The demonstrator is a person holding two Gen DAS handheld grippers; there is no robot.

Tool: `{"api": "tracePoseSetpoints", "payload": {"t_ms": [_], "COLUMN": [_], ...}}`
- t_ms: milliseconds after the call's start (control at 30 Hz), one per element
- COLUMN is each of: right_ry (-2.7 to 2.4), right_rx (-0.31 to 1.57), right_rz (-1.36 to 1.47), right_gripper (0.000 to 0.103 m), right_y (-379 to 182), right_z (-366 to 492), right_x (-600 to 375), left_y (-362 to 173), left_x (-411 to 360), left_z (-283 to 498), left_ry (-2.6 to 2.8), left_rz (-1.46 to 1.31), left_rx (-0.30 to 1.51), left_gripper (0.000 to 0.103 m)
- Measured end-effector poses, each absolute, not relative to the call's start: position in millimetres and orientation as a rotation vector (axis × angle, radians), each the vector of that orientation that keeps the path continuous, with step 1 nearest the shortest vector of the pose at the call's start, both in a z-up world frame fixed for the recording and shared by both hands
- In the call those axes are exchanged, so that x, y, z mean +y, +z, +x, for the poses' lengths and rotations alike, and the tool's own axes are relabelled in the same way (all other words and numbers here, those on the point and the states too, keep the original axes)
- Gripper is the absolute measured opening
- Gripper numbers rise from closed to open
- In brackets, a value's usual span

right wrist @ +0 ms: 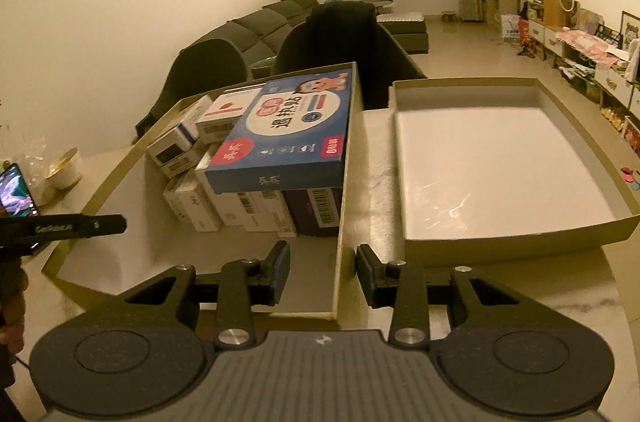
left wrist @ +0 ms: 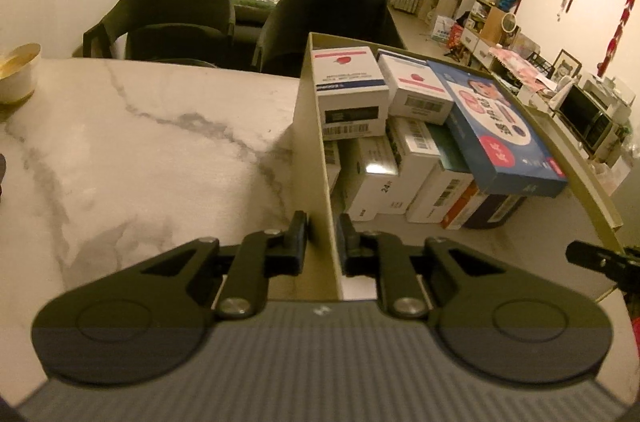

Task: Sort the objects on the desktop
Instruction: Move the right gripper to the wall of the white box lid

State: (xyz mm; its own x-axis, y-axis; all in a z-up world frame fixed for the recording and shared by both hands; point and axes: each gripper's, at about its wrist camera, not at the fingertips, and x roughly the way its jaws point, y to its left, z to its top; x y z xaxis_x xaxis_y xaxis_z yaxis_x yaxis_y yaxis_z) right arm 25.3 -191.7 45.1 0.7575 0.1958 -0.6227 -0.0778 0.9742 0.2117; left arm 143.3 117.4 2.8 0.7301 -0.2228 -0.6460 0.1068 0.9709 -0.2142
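My left hand-held gripper (left wrist: 322, 242) pinches the left wall of the olive cardboard tray (left wrist: 310, 158); my right hand-held gripper (right wrist: 323, 272) straddles its right wall, jaws apart. Blue flat box (right wrist: 286, 146) tops white cartons (right wrist: 192, 200) mid-frame. Empty olive lid (right wrist: 500, 248) lies right. White marble bench (left wrist: 140, 150) lies bare at left; white bowl (left wrist: 18, 74) sits upper left.

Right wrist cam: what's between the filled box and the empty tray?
Right wrist view: bare marble tabletop only, between the filled box and the empty tray.
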Motion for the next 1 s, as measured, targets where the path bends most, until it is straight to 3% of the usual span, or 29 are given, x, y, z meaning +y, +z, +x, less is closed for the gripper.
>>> {"api": "tracePoseSetpoints", "payload": {"t_ms": [100, 167, 300, 400, 433, 500, 1000], "right_ry": [0.157, 0.156, 0.120, 0.082, 0.072, 0.090, 0.073], "right_rx": [0.689, 0.683, 0.658, 0.647, 0.646, 0.645, 0.587], "right_rz": [0.197, 0.208, 0.217, 0.222, 0.231, 0.284, 0.442], "right_gripper": [0.043, 0.050, 0.068, 0.072, 0.081, 0.085, 0.086], "right_y": [43.8, 43.3, 46.1, 47.9, 48.2, 47.5, 60.2], "right_z": [27.5, 28.8, 28.3, 26.3, 25.7, 24.7, 1.8], "right_x": [-195.5, -198.4, -210.7, -225.0, -232.1, -245.9, -299.2], "left_y": [4.3, 6.3, 10.6, 12.3, 12.6, 12.5, 2.3], "left_x": [118.4, 118.9, 124.5, 127.1, 127.8, 127.5, 141.6], "left_z": [140.1, 136.9, 127.4, 119.7, 117.4, 113.8, 87.1], "left_ry": [-0.188, -0.186, -0.175, -0.170, -0.169, -0.178, -0.112], "left_rz": [-0.173, -0.169, -0.190, -0.207, -0.215, -0.231, -0.320], "left_rx": [0.728, 0.721, 0.687, 0.652, 0.642, 0.636, 0.608], "left_gripper": [0.028, 0.045, 0.089, 0.103, 0.103, 0.103, 0.103]}}
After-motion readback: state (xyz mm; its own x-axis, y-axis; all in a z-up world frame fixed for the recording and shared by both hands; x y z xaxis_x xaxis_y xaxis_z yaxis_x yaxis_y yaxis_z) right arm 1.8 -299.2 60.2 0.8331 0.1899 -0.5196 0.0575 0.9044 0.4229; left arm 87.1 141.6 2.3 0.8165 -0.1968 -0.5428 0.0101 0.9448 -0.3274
